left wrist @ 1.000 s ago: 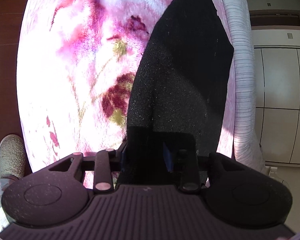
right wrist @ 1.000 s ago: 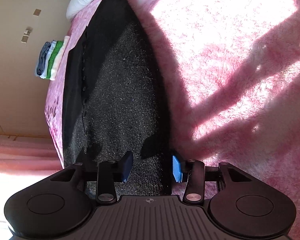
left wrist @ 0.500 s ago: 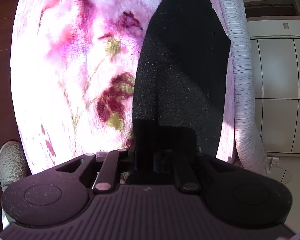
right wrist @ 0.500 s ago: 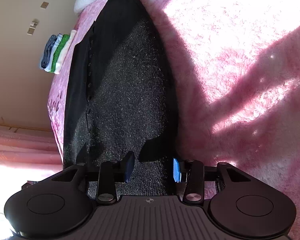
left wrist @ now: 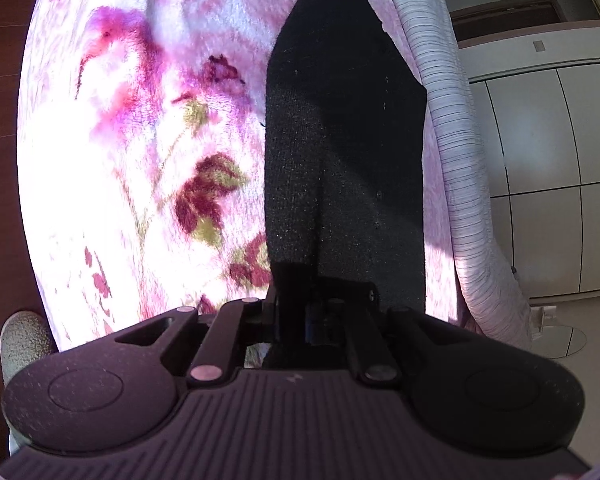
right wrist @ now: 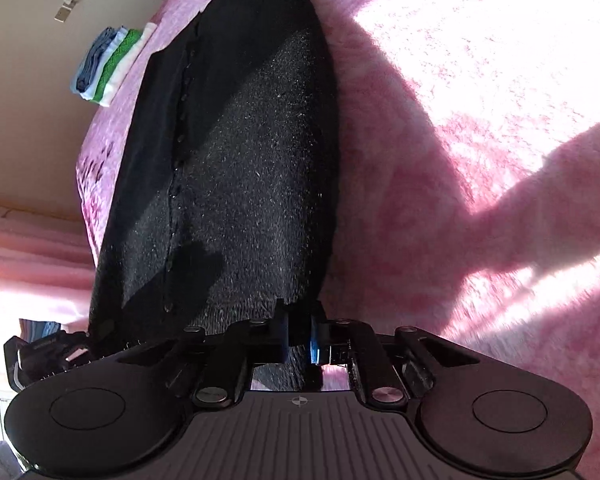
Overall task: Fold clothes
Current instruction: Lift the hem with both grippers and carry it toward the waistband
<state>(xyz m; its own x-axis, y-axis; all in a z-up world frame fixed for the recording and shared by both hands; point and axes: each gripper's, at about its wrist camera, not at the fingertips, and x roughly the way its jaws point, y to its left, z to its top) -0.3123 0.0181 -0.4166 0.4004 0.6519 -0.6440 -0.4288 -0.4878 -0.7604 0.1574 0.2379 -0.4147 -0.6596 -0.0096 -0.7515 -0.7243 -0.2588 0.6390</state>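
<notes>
Pink floral blanket (left wrist: pixel 140 160); striped pillow (left wrist: pixel 460 160); white cabinets (left wrist: pixel 548 168).

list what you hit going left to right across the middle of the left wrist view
dark wood floor → floral pink blanket → black knit garment → white striped bedding roll → white cabinet doors

A bedroom in a home. A bed fills both views, covered by a fluffy pink blanket (left wrist: pixel 148 128) with a flower print, sunlit. A striped quilt (left wrist: pixel 456 152) lies rolled along its edge. White wardrobe doors (left wrist: pixel 540 176) stand behind it, below a dark door frame. A stack of folded clothes (right wrist: pixel 108 66) sits on the bed by a beige wall (right wrist: pixel 28 80).
</notes>
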